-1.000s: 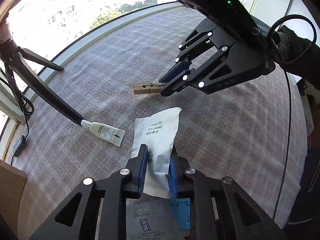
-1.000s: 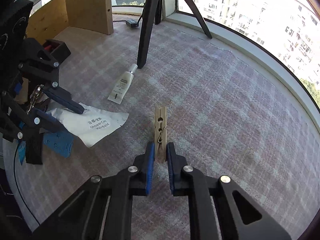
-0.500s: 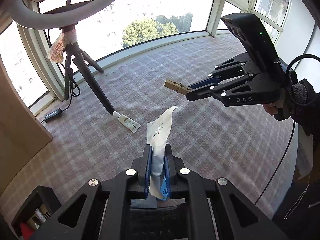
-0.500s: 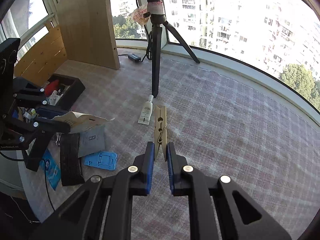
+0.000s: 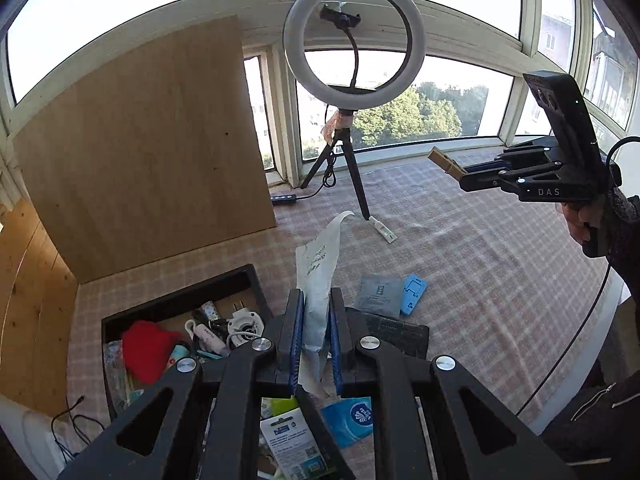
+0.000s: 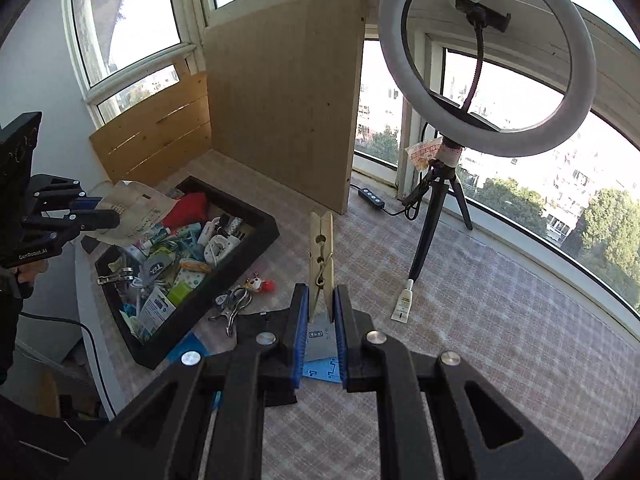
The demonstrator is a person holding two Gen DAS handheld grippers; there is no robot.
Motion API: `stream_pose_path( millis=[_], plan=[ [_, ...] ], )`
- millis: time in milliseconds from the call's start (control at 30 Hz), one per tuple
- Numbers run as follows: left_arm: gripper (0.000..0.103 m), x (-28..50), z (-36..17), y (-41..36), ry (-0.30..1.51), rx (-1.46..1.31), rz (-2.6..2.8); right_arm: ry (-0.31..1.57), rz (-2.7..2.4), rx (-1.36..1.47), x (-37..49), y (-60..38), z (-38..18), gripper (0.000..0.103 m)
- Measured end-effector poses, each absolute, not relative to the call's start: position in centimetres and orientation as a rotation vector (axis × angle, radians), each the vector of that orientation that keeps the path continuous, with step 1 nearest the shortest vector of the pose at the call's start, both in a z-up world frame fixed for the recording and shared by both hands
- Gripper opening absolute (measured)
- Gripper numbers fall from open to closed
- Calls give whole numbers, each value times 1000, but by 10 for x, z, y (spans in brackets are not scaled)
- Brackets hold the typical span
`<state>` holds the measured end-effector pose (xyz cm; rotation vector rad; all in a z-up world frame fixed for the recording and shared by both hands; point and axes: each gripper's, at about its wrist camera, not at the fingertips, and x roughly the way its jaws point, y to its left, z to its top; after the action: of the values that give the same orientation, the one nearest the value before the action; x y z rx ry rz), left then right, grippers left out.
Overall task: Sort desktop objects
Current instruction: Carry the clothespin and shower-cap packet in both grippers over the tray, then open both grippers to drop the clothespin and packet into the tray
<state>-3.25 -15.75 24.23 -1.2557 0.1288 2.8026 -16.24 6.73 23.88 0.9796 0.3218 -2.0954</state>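
My left gripper [image 5: 314, 304] is shut on a white paper sachet [image 5: 318, 268] that stands up between its blue pads, held in the air above the table. The same gripper [image 6: 102, 210] shows at far left in the right wrist view, with the sachet [image 6: 134, 212] hanging over the black tray [image 6: 256, 246]. My right gripper [image 6: 320, 300] is shut on a wooden clothespin [image 6: 321, 252], upright and lifted off the cloth. In the left wrist view that gripper [image 5: 464, 170] is at the right, level, with the clothespin [image 5: 442, 162] sticking out.
The black tray [image 5: 244, 280] holds several small items and a red cloth. On the checked cloth lie a white tube [image 6: 404, 304], a grey sachet [image 5: 378, 290], a blue holder [image 5: 412, 294], metal clips [image 6: 234, 306]. A ring light tripod [image 6: 432, 216] and a wooden board [image 5: 140, 152] stand behind.
Both grippers have risen from the cloth, each carrying its object. The views now look across the table toward the tray and windows instead of down at the cloth.
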Motion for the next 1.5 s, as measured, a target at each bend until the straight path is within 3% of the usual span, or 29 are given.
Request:
stream_pose_path(
  millis=[367,633,700,767,1133,1500],
  plan=[
    [11,12,195,-283,-82,-1464,3019,473,-1892,959,-140,-104,207,13],
    [11,0,174,-312,-103,-1511,3068,559,-1836,947,-141,-195,177,13],
    [17,-6,171,-318,-78,-1536,3104,564,-1837,935,-142,-212,174,14],
    [41,-9,169,-326,-103,-1559,3139,570,-1856,952,-145,-223,172,47],
    [39,3,171,-320,-137,-1504,3132,461,-1959,1005,-177,-164,181,50],
    [39,-6,169,-255,-81,-1410,3007,395,-2223,1125,-212,1,178,50]
  ],
)
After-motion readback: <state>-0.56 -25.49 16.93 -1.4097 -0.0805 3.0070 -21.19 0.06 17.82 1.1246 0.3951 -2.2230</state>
